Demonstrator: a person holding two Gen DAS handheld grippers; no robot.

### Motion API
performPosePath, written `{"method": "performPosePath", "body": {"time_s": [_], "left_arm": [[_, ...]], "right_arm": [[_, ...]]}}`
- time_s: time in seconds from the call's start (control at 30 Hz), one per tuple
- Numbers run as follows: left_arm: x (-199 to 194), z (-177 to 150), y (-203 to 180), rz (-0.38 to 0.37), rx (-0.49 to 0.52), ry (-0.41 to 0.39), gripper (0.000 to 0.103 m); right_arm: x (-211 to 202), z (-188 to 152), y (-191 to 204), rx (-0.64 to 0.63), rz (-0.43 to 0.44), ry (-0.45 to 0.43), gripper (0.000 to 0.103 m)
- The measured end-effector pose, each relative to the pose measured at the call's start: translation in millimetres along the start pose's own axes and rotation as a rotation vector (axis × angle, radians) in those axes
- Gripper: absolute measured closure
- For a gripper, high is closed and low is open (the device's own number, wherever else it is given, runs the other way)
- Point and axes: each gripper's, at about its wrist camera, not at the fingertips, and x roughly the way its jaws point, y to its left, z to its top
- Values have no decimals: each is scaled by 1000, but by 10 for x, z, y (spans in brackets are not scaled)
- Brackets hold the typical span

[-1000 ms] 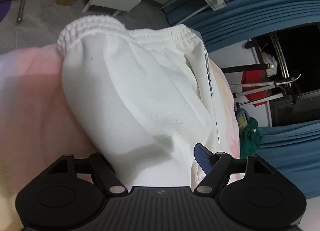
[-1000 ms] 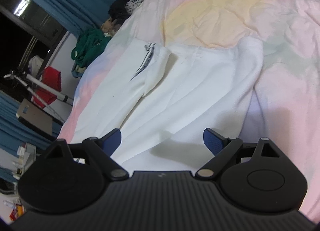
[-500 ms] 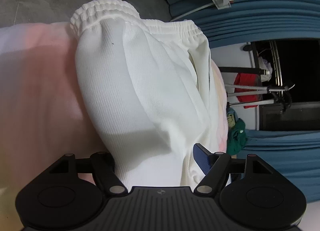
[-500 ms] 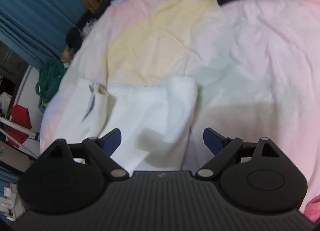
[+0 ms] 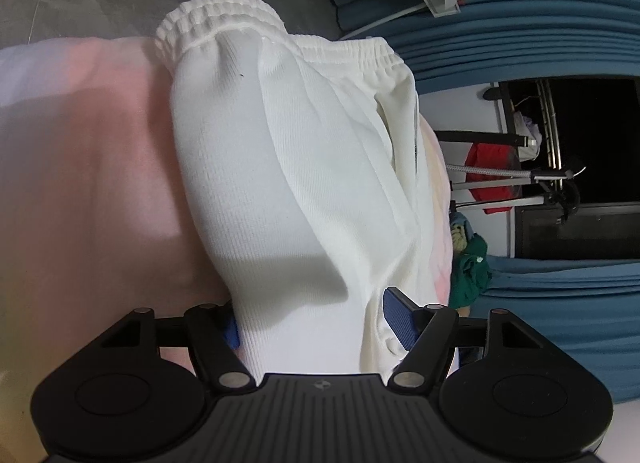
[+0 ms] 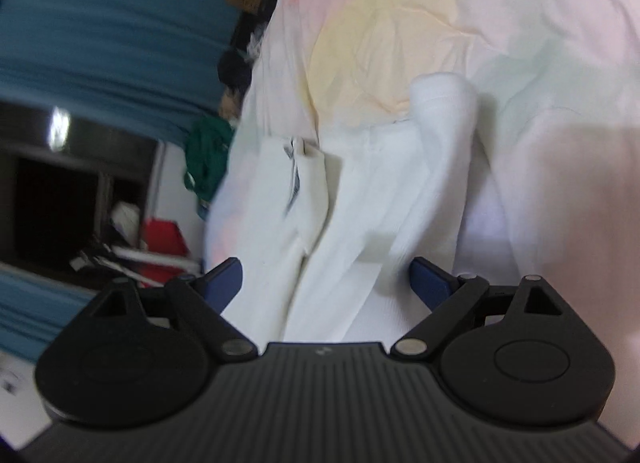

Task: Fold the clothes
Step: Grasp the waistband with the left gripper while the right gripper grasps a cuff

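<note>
White ribbed-knit trousers with an elastic waistband [image 5: 304, 167] lie flat on the pastel pink-and-yellow bedsheet [image 5: 88, 167], their long axis running straight away from both grippers. The left gripper [image 5: 312, 323] sits at the trousers' near end, cloth bunched between its jaws, which are part-way apart and slowly closing; whether the pads press is unclear. The right gripper [image 6: 328, 283] hovers at the trousers' opposite end, jaws wide, nothing held. The left looks nearer to a grip.
</note>
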Motion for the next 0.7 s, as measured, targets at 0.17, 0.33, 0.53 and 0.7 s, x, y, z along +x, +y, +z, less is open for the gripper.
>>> {"method": "performPosePath", "body": {"time_s": [0.17,0.33,0.53,0.7], "left_arm": [[-5,27,9,20,8,-12,40],[64,75,36,20,-7,-6,45],[59,97,65,12,-26,-12,57],[29,139,105,15,-67,-50,57]], "right_arm": [[-41,29,-198,92,-86,-17,11],[169,53,-258,106,-162,2,10],[251,94,-196,130,0,-17,17],[354,8,-33,-10,-99,43,29]]}}
